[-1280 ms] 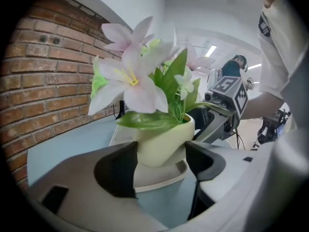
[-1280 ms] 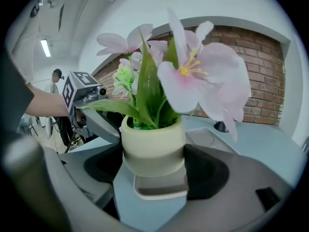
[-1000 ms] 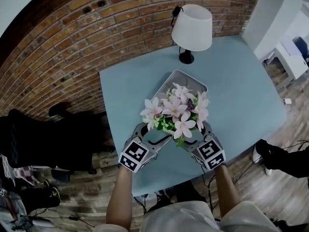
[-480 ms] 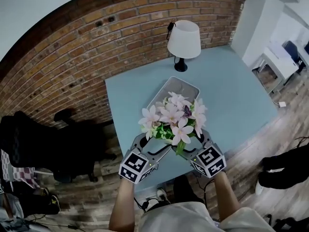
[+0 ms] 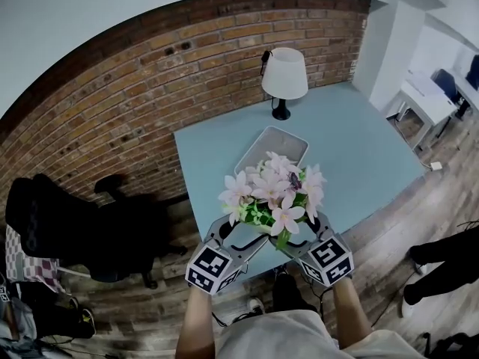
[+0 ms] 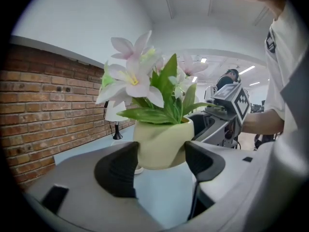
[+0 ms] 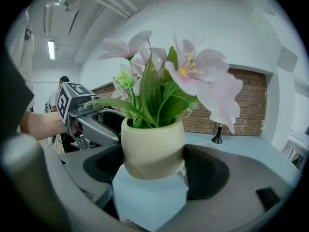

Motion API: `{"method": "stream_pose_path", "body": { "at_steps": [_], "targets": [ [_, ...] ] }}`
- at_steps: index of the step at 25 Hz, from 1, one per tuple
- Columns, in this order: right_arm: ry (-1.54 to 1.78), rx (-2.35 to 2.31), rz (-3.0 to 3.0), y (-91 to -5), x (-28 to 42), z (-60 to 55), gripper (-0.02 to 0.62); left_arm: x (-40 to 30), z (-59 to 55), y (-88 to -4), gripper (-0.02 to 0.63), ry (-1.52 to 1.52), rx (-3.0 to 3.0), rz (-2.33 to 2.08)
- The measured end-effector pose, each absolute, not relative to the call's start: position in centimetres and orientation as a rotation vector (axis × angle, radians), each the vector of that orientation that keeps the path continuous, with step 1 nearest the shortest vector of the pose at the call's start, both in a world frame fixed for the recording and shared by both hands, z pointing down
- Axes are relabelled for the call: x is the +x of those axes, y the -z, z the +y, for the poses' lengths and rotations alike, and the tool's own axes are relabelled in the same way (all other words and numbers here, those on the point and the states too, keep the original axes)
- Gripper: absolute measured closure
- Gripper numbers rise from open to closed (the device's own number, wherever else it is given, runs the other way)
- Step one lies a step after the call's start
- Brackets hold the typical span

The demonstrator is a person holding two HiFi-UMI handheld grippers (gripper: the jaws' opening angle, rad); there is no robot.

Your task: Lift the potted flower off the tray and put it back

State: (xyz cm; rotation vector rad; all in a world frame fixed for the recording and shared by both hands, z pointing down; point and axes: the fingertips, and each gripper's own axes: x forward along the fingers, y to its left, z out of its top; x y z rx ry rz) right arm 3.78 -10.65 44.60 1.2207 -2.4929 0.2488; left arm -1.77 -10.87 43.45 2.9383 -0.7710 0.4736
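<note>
- Bench (image 5: 359, 148): a flat, matte, pale-blue top. The potted flower (image 5: 273, 193) hangs clear of it, over its near edge, so a slip here could drop it onto the wooden floor (image 5: 408, 208).
- Tray (image 5: 281, 144): a pale grey rounded rectangle with a low raised rim, bare, just beyond the flower. On the way back, that rim could catch the pot's base and tip it.
- Potted flower: a smooth, rounded cream-green pot with pink-white petals and glossy leaves. It looks top-heavy, and the blooms hide the pot from above.
- Left gripper (image 6: 161, 161) and right gripper (image 7: 152, 170): each one's dark jaws pinch the pot's curved wall. An uneven squeeze could let the pot tilt or slide.
</note>
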Motion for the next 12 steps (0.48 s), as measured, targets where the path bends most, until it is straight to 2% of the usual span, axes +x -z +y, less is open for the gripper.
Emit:
{"method": "stream_pose_path", "body": {
  "at_steps": [12],
  "targets": [
    [-0.181, 1.289, -2.487, -42.0, 3.5, -5.9, 0.172, -2.1, -6.3, -41.0, 0.279, -0.463, 2.986, -0.743]
  ]
}}
